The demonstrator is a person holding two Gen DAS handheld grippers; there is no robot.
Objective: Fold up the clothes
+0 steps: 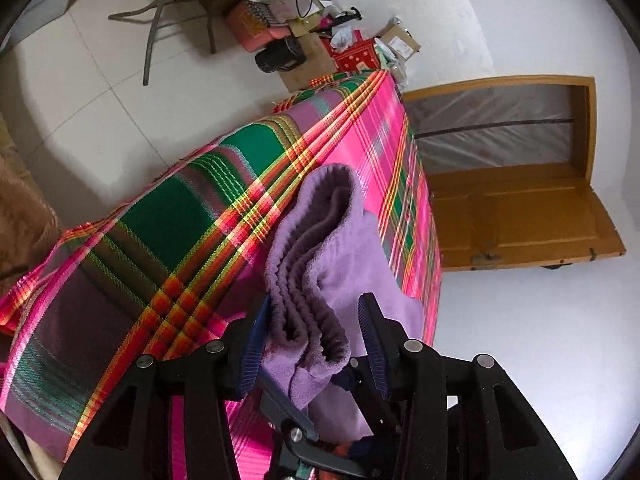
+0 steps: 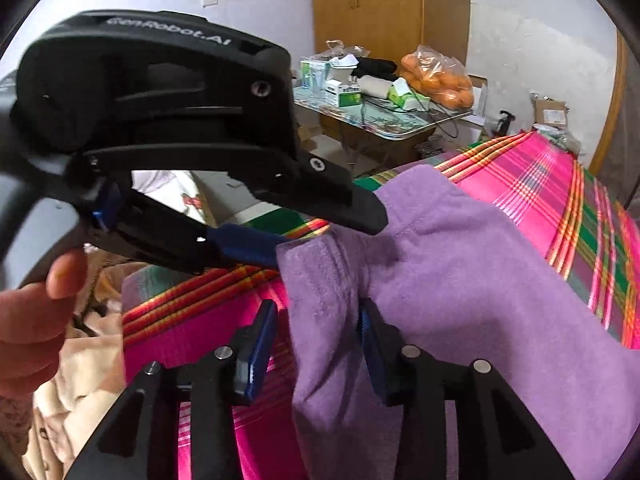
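Note:
A purple fleece garment lies bunched in several folded layers on a bed covered by a pink and green plaid sheet. My left gripper is shut on the thick stack of folds, which fills the gap between its blue pads. In the right wrist view the same left gripper bites the garment's upper left edge, held by a person's hand. The purple garment spreads to the right over the plaid sheet. My right gripper stands open around a hanging fold just below; its left pad is clear of the cloth.
A wooden door stands past the bed's far side. A cluttered folding table with a bag of oranges is beyond the bed, next to a wooden wardrobe. Boxes sit on the white floor. A beige blanket lies at the left.

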